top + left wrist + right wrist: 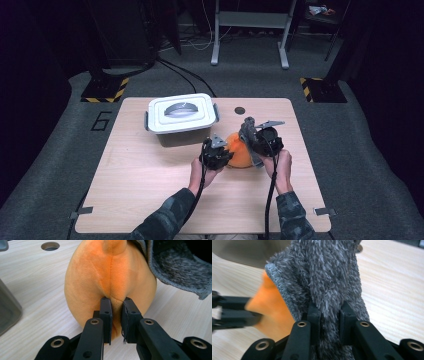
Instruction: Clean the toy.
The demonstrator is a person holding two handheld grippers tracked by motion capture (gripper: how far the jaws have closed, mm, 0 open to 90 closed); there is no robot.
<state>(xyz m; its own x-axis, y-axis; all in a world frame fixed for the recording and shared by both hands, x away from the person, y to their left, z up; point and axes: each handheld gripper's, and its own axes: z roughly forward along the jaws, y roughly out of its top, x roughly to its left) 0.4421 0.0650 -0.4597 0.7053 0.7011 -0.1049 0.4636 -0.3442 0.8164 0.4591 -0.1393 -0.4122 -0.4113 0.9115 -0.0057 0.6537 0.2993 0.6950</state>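
Up close, the left hand-held gripper (116,302) pinches the orange plush (110,277), the right hand-held gripper (330,312) clamps grey cloth (324,277).

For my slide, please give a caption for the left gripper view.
Left tongs pinch an orange plush on the table, grey cloth beside it.

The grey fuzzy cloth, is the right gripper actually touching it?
Touching. In the right gripper view the right gripper has both black jaws pressed against a fold of the grey fuzzy cloth, with the pile squeezed between them.
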